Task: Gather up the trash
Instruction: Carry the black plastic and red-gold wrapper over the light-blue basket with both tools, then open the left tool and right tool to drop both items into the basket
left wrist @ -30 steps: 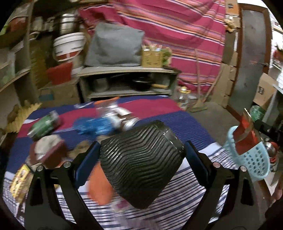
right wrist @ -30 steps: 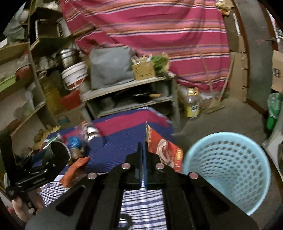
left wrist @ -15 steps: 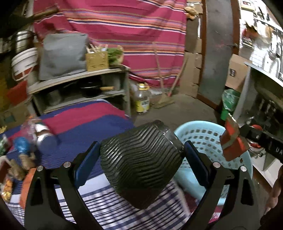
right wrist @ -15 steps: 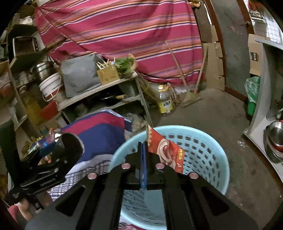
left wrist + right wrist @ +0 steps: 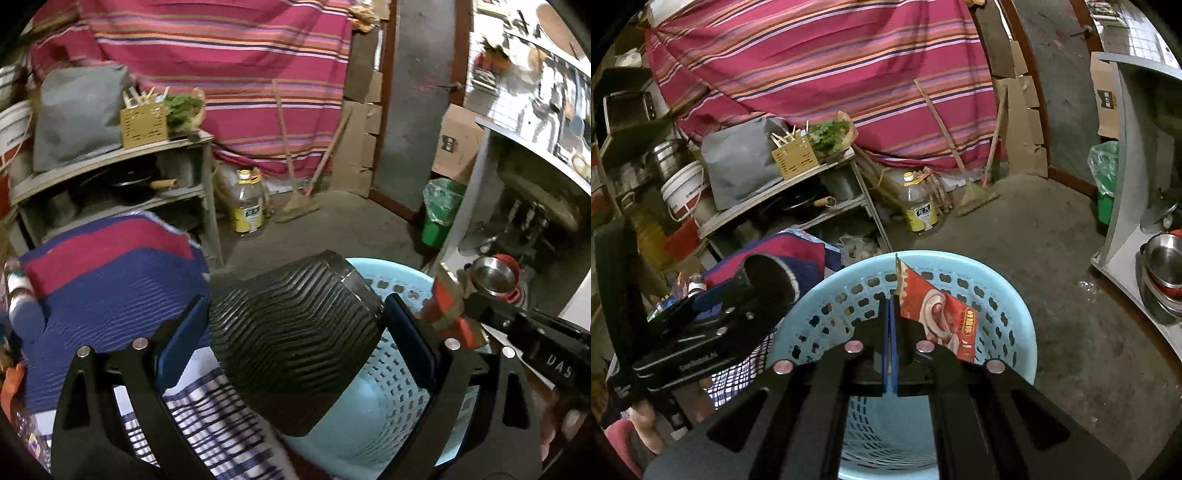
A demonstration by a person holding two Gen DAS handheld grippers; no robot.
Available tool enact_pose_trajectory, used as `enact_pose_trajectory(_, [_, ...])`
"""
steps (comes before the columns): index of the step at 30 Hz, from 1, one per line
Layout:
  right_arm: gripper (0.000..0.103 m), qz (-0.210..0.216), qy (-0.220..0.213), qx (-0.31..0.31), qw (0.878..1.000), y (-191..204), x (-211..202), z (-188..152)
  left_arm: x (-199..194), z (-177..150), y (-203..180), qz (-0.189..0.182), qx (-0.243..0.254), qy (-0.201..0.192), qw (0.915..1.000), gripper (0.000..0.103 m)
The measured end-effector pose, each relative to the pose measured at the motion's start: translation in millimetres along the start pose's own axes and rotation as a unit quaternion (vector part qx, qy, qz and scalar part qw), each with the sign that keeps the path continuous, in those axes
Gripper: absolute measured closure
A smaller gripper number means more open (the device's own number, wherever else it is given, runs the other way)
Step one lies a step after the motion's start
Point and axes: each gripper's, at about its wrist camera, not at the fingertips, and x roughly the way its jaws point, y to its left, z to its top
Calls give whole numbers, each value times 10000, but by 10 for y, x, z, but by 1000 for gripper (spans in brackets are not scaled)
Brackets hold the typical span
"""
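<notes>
My left gripper (image 5: 291,325) is shut on a black ribbed cup (image 5: 295,343), held tilted over the near rim of the light blue basket (image 5: 373,410). My right gripper (image 5: 891,306) is shut on a red snack wrapper (image 5: 938,314) and holds it above the open basket (image 5: 1008,302). The cup (image 5: 768,273) and the left gripper also show at the left of the right wrist view. The wrapper (image 5: 447,306) and the right gripper show at the right of the left wrist view.
A table with a red, blue and striped cloth (image 5: 107,280) lies left of the basket, with more trash (image 5: 22,306) at its far left. A shelf (image 5: 783,184), an oil bottle (image 5: 919,210), a broom (image 5: 975,192) and a green bin (image 5: 439,214) stand beyond. Steel bowls (image 5: 1163,266) sit at right.
Both grippers have swung right from the table to over the basket, each carrying its item. The basket now lies directly under both.
</notes>
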Motion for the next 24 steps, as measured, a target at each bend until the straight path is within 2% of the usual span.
enact_pose_trajectory(10, [102, -85, 22, 83, 9999, -102, -24, -25, 132, 12, -223, -344, 130, 265, 9990, 11])
enact_pose_trajectory(14, [102, -83, 35, 94, 9999, -103, -13, -34, 97, 17, -177, -389, 49, 209, 9990, 6])
enact_pose_trajectory(20, [102, -54, 58, 90, 9999, -62, 13, -52, 22, 40, -35, -212, -54, 155, 9996, 6])
enact_pose_trajectory(24, [102, 1, 76, 72, 9999, 5, 53, -51, -80, 38, 123, 86, -126, 69, 9999, 6])
